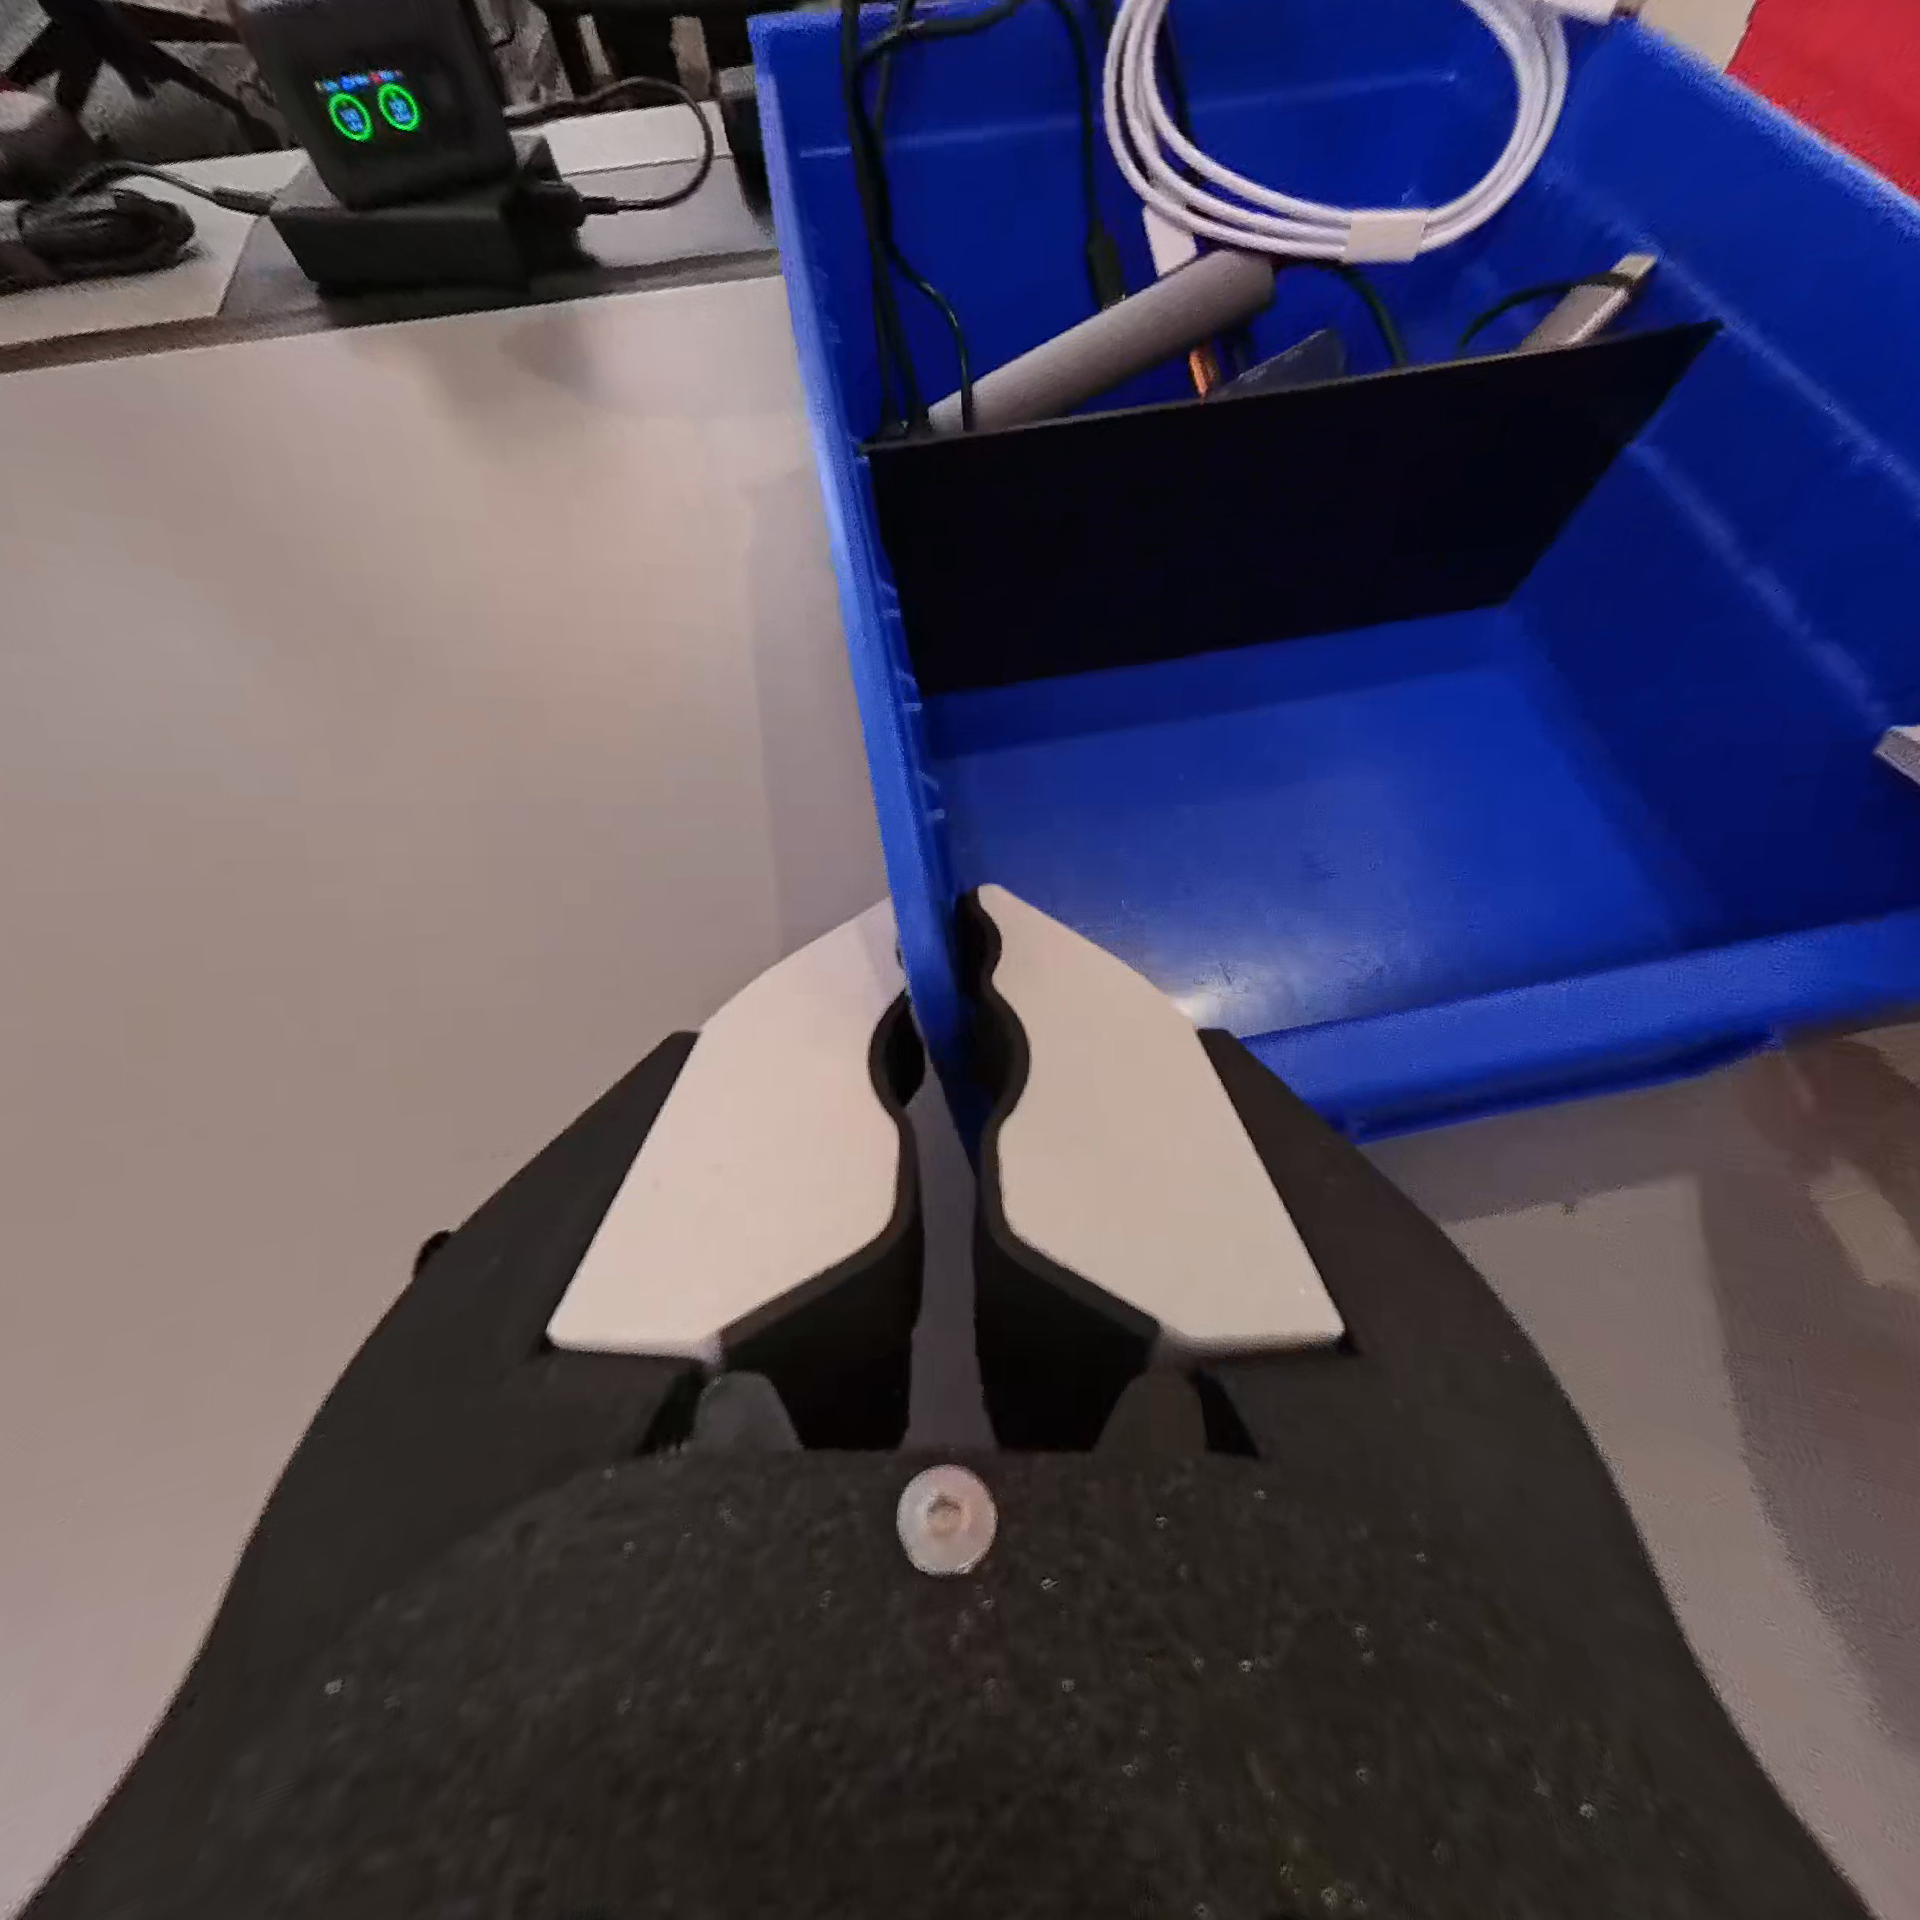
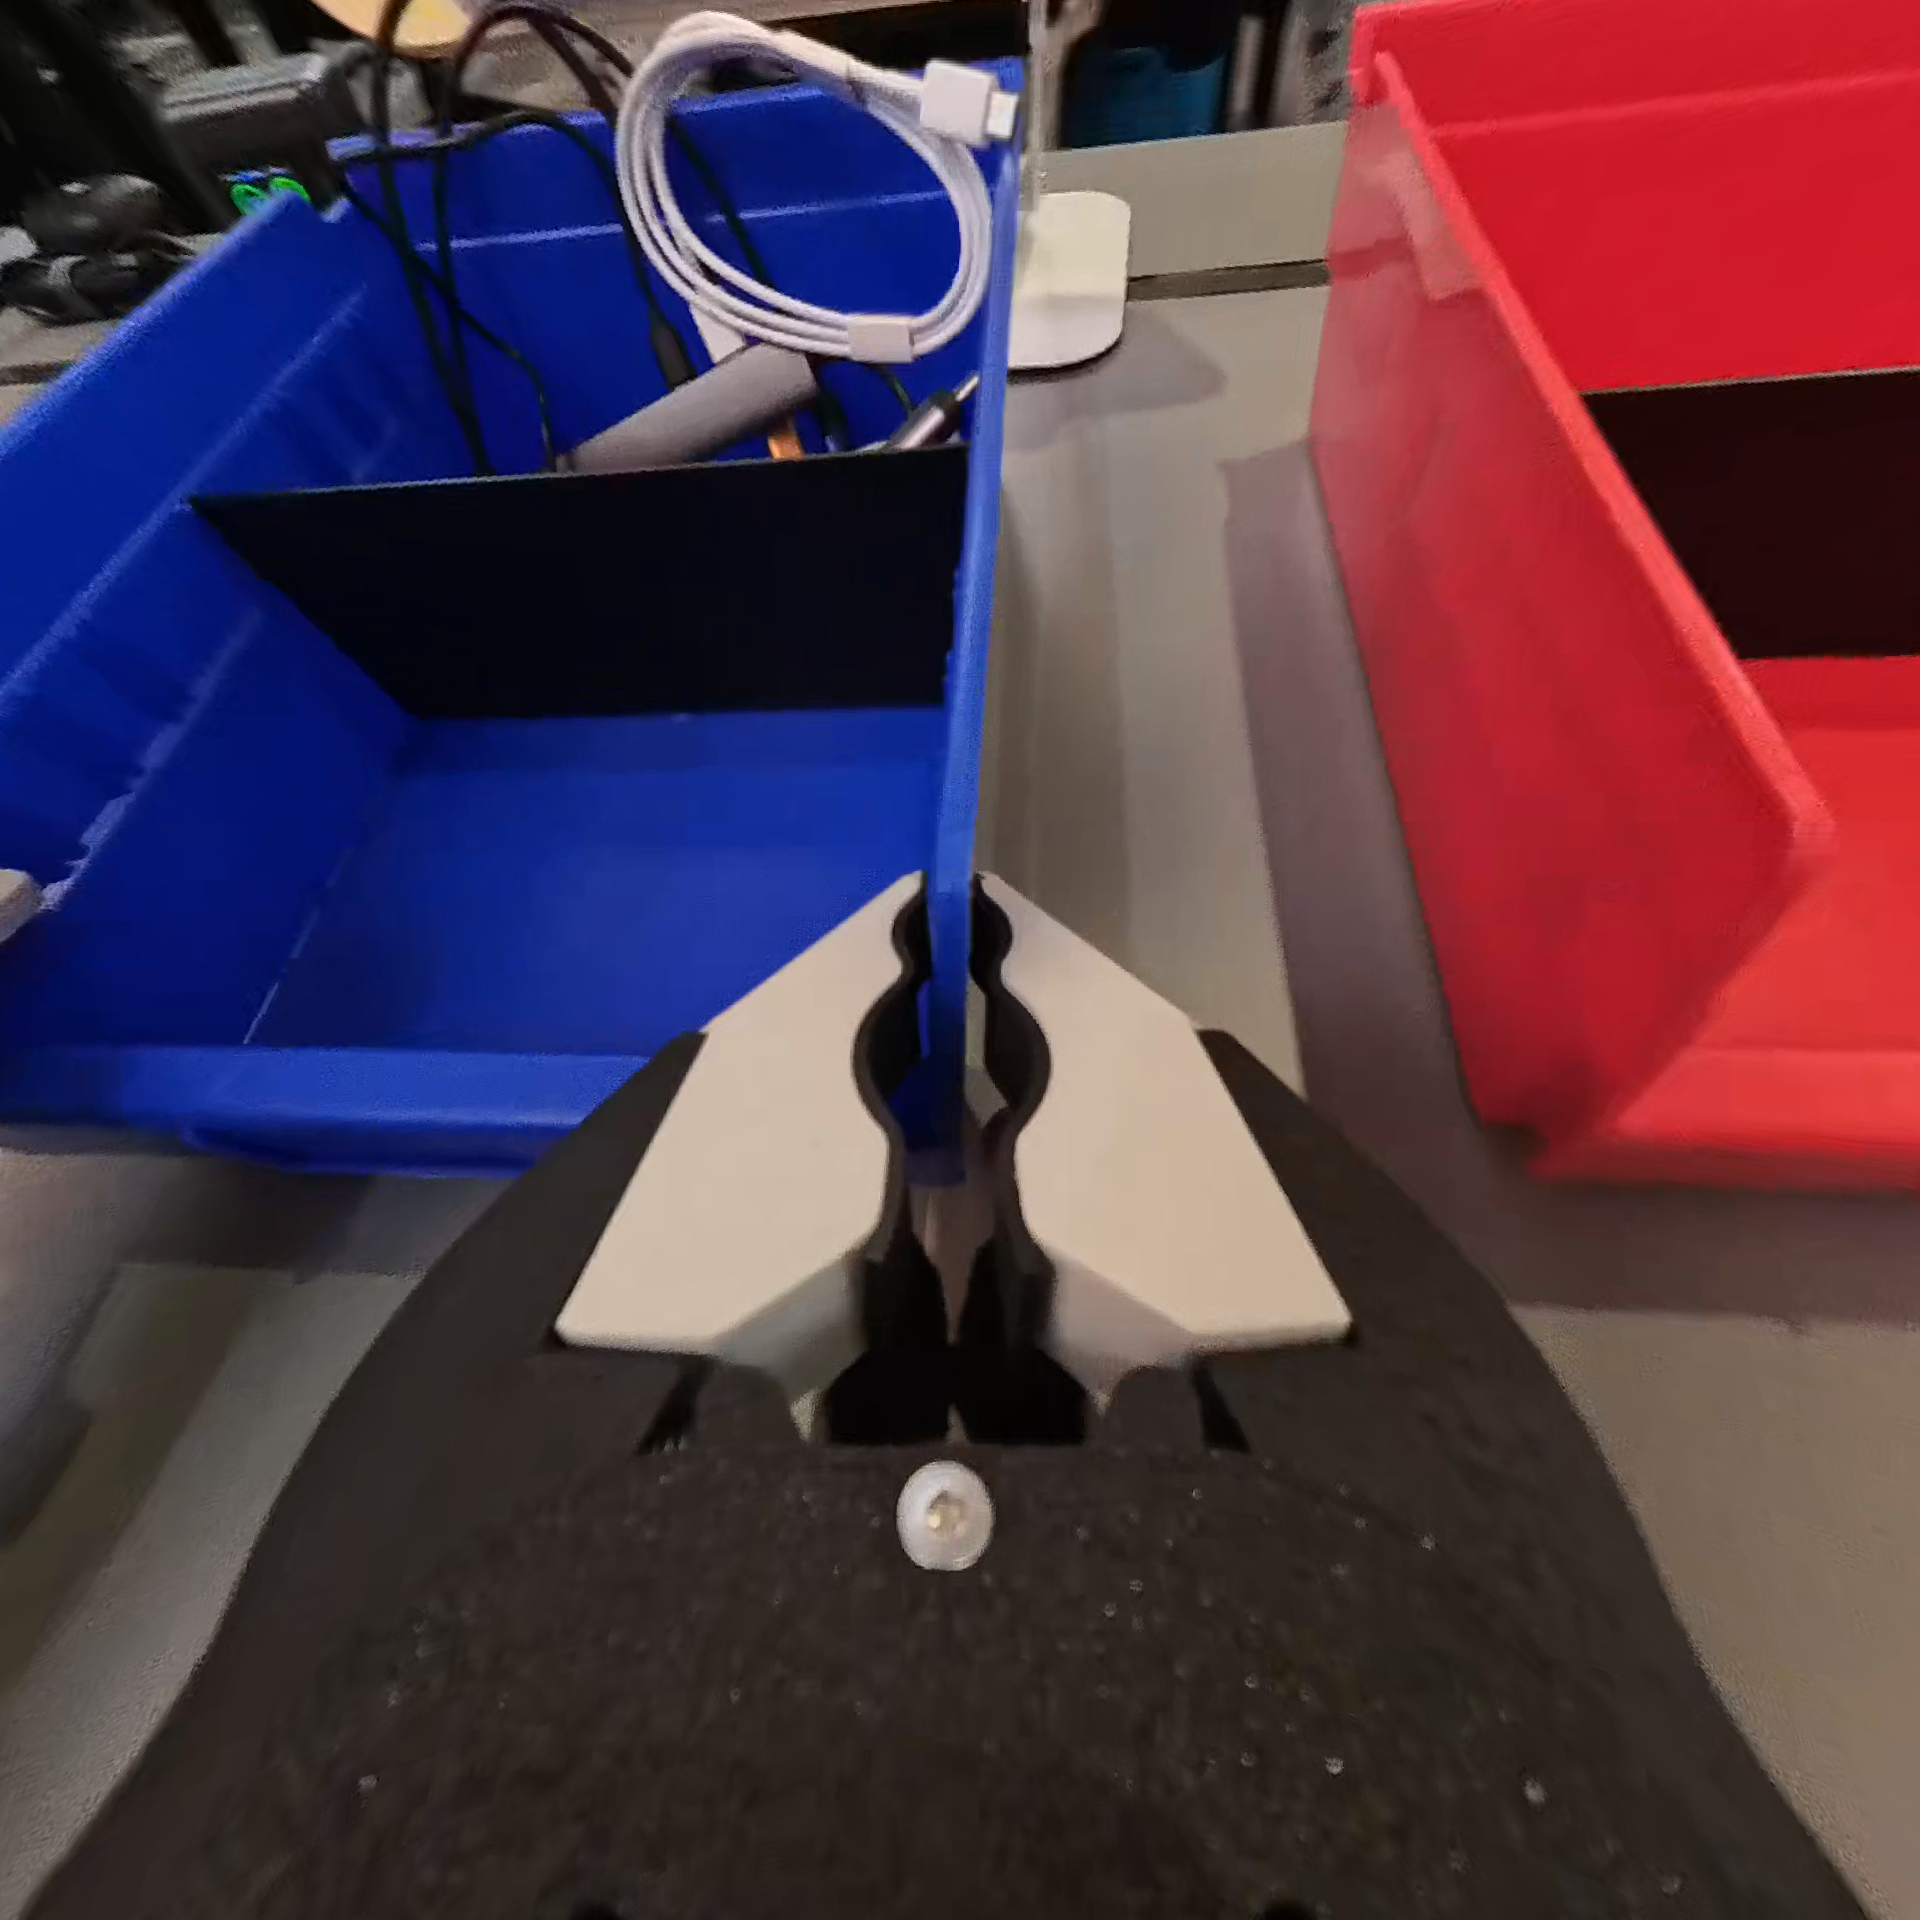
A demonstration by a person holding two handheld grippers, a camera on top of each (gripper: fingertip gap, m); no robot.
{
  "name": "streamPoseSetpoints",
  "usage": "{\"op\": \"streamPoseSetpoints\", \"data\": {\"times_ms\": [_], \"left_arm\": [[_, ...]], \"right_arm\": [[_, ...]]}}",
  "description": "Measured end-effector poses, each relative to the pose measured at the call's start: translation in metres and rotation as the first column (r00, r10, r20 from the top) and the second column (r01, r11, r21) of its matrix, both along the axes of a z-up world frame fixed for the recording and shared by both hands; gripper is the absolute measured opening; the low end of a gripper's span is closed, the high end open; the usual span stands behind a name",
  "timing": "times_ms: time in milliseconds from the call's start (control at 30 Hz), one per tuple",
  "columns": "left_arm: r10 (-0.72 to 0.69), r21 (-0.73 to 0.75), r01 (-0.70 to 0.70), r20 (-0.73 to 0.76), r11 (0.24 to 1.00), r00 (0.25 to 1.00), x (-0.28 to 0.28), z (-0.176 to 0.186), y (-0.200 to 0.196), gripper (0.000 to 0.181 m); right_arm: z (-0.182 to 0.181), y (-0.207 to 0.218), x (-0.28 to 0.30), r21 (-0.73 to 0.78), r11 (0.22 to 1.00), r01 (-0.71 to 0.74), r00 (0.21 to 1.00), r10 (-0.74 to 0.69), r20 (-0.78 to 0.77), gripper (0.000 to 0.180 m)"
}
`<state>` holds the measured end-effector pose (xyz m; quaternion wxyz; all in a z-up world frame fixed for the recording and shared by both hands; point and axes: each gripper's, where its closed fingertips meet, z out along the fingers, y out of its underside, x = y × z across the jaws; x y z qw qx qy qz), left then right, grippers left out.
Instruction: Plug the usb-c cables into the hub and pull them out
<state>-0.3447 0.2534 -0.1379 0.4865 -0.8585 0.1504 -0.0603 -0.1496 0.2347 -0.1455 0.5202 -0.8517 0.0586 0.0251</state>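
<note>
A blue bin (image 1: 1714, 260) stands on the table, split by a black divider (image 1: 1247, 520). Behind the divider lie a grey hub (image 1: 1122, 332), a coiled white cable (image 1: 1340, 135) and thin dark cables (image 1: 883, 260). The front compartment holds nothing. My left gripper (image 1: 940, 914) is shut on the bin's left wall near the front corner. In the right wrist view my right gripper (image 2: 951, 883) is shut on the right wall of the blue bin (image 2: 156, 520). The hub (image 2: 707, 416), white cable (image 2: 810, 208) and divider (image 2: 623, 582) show there too.
A red bin (image 2: 1558, 675) with a black divider stands to the right of the blue one, a strip of table between them. A dark device with green rings on its screen (image 1: 374, 114) sits at the back left. A white stand base (image 2: 1070, 281) is behind the bins. My hands' fingertips stand some 20 cm from each other. Both grippers' tips are roughly 20 cm from the grey hub (image 1: 1122, 332). Seen from the right wrist view (image 2: 663, 417) as well.
</note>
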Motion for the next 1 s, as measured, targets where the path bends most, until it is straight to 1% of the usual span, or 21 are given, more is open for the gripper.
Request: {"op": "streamPoseSetpoints", "data": {"times_ms": [67,100,200,333,400,467,567,600,633,700,767,833,867,900,933,967,1000], "left_arm": [[-0.018,0.005,0.018,0.029,1.000,0.999,-0.012,0.004,-0.003,0.003],[-0.015,0.005,0.015,0.046,1.000,0.999,-0.022,0.007,-0.003,0.003],[0.023,0.051,-0.026,0.059,0.998,0.998,-0.066,0.019,0.006,0.002],[0.109,0.110,-0.115,0.065,0.987,0.992,-0.147,0.033,0.028,0.001],[0.167,0.117,-0.175,0.074,0.978,0.983,-0.189,0.035,0.037,0.002],[0.180,0.119,-0.184,0.041,0.976,0.983,-0.221,0.032,0.043,0.002],[0.146,0.065,-0.149,0.044,0.987,0.988,-0.246,0.017,0.053,0.003],[0.129,0.030,-0.130,0.039,0.991,0.991,-0.252,0.007,0.056,0.003],[0.119,0.029,-0.120,0.053,0.992,0.992,-0.256,0.002,0.058,0.002],[0.112,0.036,-0.119,0.152,0.992,0.982,-0.260,0.002,0.062,0.004],[0.149,0.010,-0.153,0.189,0.988,0.971,-0.266,0.002,0.064,0.003],[0.191,0.007,-0.196,0.186,0.981,0.964,-0.272,0.005,0.063,0.011],[0.210,0.021,-0.217,0.176,0.976,0.962,-0.274,0.009,0.061,0.014],[0.220,0.036,-0.229,0.165,0.973,0.962,-0.276,0.014,0.056,0.014],[0.233,0.044,-0.242,0.151,0.969,0.961,-0.279,0.018,0.050,0.016],[0.259,0.042,-0.268,0.143,0.963,0.955,-0.283,0.019,0.044,0.020],[0.287,0.029,-0.294,0.148,0.955,0.947,-0.287,0.019,0.038,0.024]], "right_arm": [[0.008,-0.006,-0.010,0.018,0.999,0.049,0.998,-0.049,0.041,0.003],[0.015,-0.008,-0.017,0.051,0.997,0.063,0.995,-0.067,0.071,0.001],[0.029,-0.004,-0.059,0.125,0.990,0.057,0.991,-0.072,0.115,0.001],[0.034,0.023,-0.138,0.182,0.983,-0.039,0.992,0.016,0.128,0.003],[0.030,0.039,-0.181,0.170,0.980,-0.104,0.988,0.082,0.132,0.003],[0.022,0.053,-0.215,0.128,0.981,-0.149,0.984,0.135,0.116,0.004],[0.005,0.063,-0.247,0.046,0.981,-0.188,0.978,0.183,0.098,0.004],[0.004,0.064,-0.251,0.059,0.981,-0.183,0.980,0.177,0.092,0.004],[0.006,0.064,-0.257,0.084,0.975,-0.206,0.976,0.199,0.085,0.006],[0.005,0.060,-0.264,0.086,0.963,-0.254,0.966,0.250,0.058,0.010],[0.006,0.054,-0.276,0.084,0.923,-0.374,0.926,0.377,-0.021,0.018],[0.016,0.039,-0.280,0.094,0.836,-0.541,0.832,0.548,-0.082,0.029],[0.027,0.028,-0.275,0.125,0.776,-0.619,0.773,0.630,-0.080,0.030],[0.039,0.018,-0.263,0.165,0.724,-0.670,0.726,0.685,-0.060,0.037],[0.051,0.009,-0.244,0.196,0.687,-0.700,0.697,0.717,-0.025,0.044],[0.060,0.000,-0.222,0.219,0.660,-0.719,0.678,0.735,0.009,0.046],[0.068,-0.007,-0.196,0.231,0.651,-0.723,0.675,0.737,0.034,0.050]]}}
